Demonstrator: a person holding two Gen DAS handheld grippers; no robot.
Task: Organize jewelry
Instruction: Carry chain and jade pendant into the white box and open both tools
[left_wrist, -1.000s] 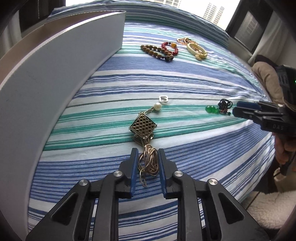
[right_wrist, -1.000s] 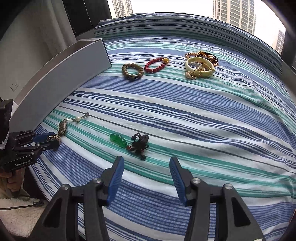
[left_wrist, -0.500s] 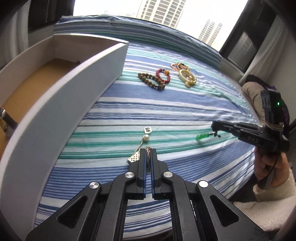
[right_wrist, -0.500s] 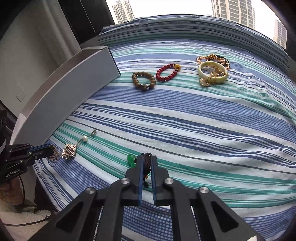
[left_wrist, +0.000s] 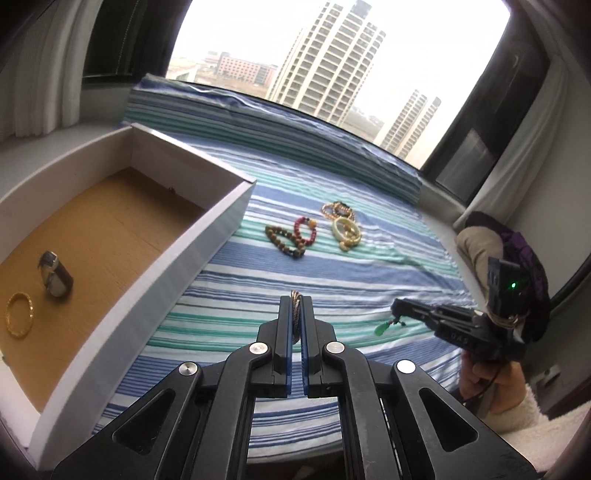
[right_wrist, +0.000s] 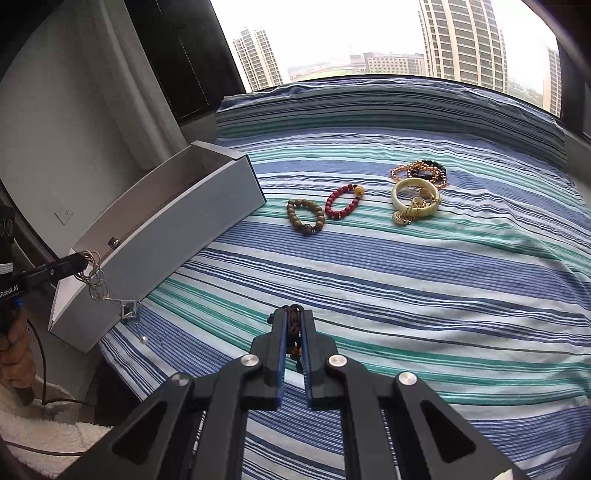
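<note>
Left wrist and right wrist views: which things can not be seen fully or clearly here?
- Gold chain necklace, left wrist view: the left gripper covers all but a tuft; its cube pendant hangs out of sight.
- Green pendant, left wrist view: small and blurred under the right gripper.
- White box, right wrist view: its near wall hides the inside.

I can read only two small bits of writing. At the far left edge of the right wrist view, the left gripper (right_wrist: 79, 259) has a white label that says "Robot.AI", and its start is cut off. At the right of the left wrist view, the right gripper (left_wrist: 397, 312) has faint letters like "DAS" on its black side.
</note>
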